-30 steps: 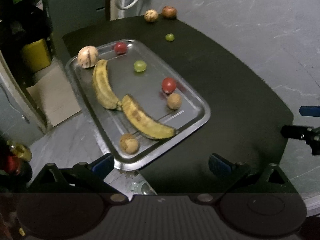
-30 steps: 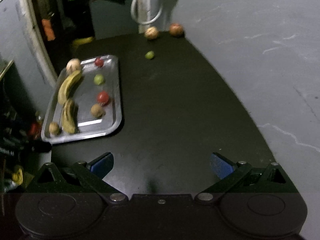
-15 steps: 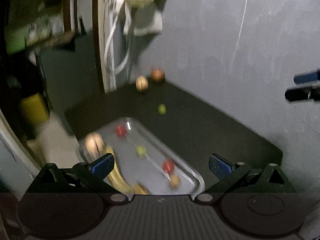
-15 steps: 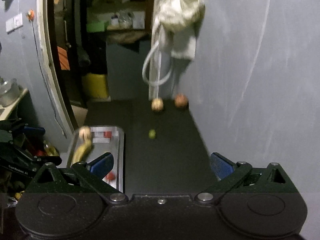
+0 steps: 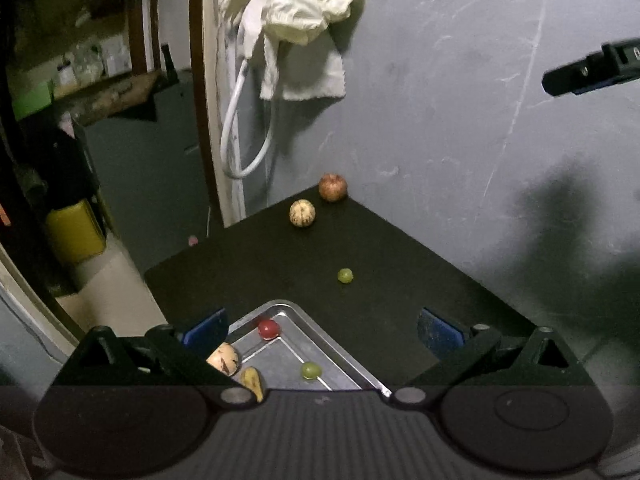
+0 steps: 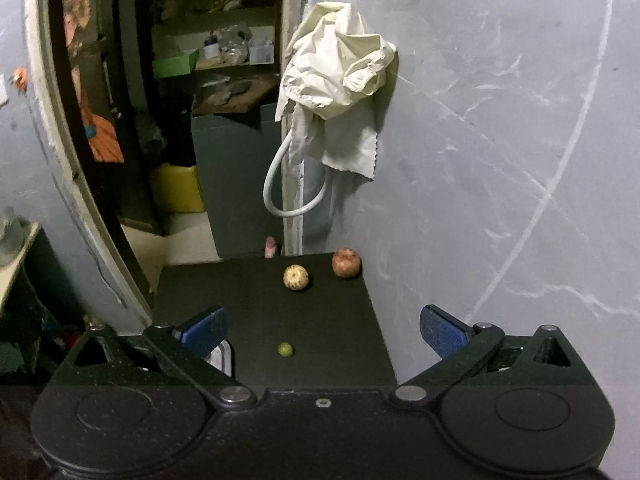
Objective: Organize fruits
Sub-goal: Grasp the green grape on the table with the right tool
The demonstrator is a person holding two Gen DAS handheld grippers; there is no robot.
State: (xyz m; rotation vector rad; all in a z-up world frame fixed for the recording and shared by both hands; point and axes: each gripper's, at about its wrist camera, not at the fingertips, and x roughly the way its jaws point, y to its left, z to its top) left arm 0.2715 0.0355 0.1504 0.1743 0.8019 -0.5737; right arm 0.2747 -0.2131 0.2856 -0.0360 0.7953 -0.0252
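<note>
Grippers, left [image 5: 320,330] and right [image 6: 322,330], hang spread and empty; three fruits lie off the tray [image 5: 292,314]. Green grape [image 6: 285,349], mid-table, suits the right: straddle it, close gently.

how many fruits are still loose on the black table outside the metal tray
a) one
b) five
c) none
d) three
d: a reddish round fruit and a pale striped one sit by the wall, and a small green fruit lies nearer the metal tray.
</note>
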